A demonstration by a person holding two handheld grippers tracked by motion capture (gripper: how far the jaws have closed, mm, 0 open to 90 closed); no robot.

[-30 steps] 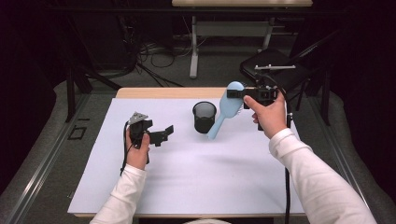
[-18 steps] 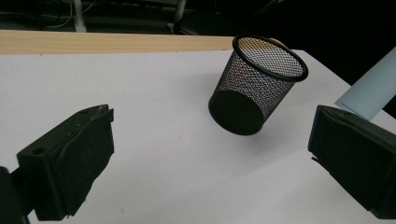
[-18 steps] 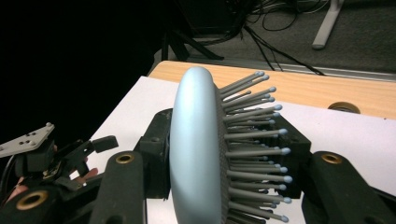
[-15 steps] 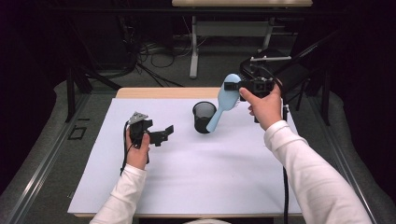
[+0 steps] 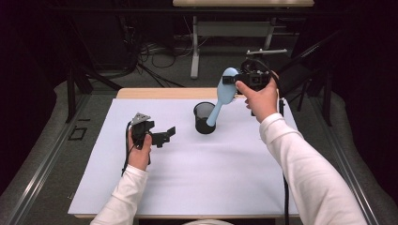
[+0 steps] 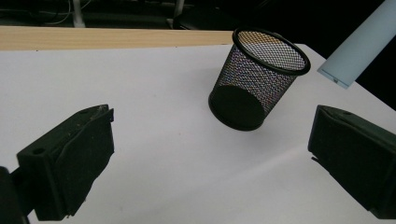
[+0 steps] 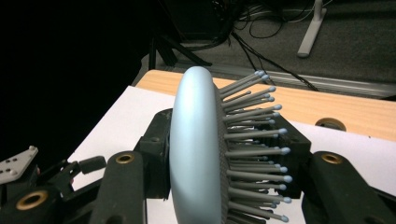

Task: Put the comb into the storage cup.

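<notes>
My right tongs clamp the brush head, handle over the cup. My left tongs gape, nothing between, cup ahead.

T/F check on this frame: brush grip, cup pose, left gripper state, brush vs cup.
1. The right gripper is shut on the head of the light blue hairbrush. True.
2. The black mesh cup lies on its side. False: it stands upright on the white table.
3. The left gripper holds the cup. False: its jaws are open with nothing between them, short of the cup.
4. The brush handle points down towards the cup. True.
5. The cup holds pens. False: its inside looks empty in the left gripper view.
</notes>
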